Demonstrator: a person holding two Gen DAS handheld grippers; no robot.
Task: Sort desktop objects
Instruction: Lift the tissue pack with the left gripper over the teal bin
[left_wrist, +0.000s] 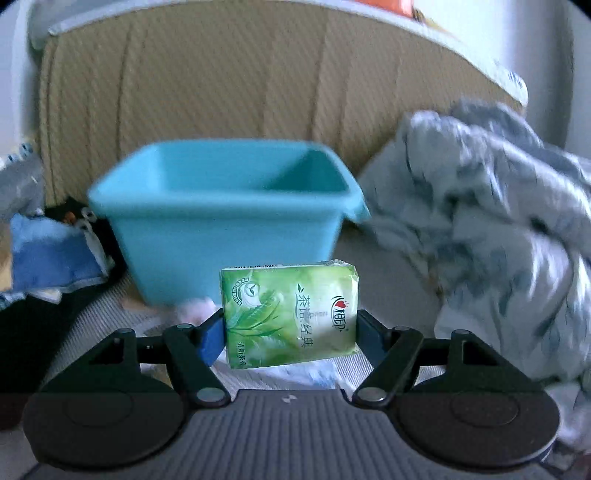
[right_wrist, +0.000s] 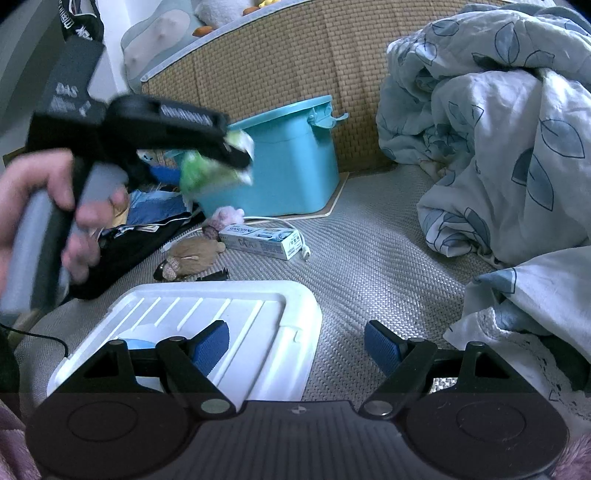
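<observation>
My left gripper (left_wrist: 290, 332) is shut on a green tissue pack (left_wrist: 291, 314) and holds it in the air in front of a turquoise bin (left_wrist: 221, 210), which looks empty inside. In the right wrist view the left gripper (right_wrist: 236, 155) and the blurred green pack (right_wrist: 207, 171) hang beside the bin (right_wrist: 280, 162). My right gripper (right_wrist: 295, 345) is open and empty, low over the woven mat next to a white lid (right_wrist: 229, 321). A toothpaste box (right_wrist: 264, 240), a brown plush toy (right_wrist: 188, 258) and a pink plush (right_wrist: 225, 216) lie on the mat.
A crumpled blue-leaf quilt (right_wrist: 498, 147) fills the right side. A woven headboard (right_wrist: 277, 62) stands behind the bin. Dark and blue clothes (right_wrist: 147, 221) pile at the left. A white cable (right_wrist: 288, 225) runs past the toothpaste box.
</observation>
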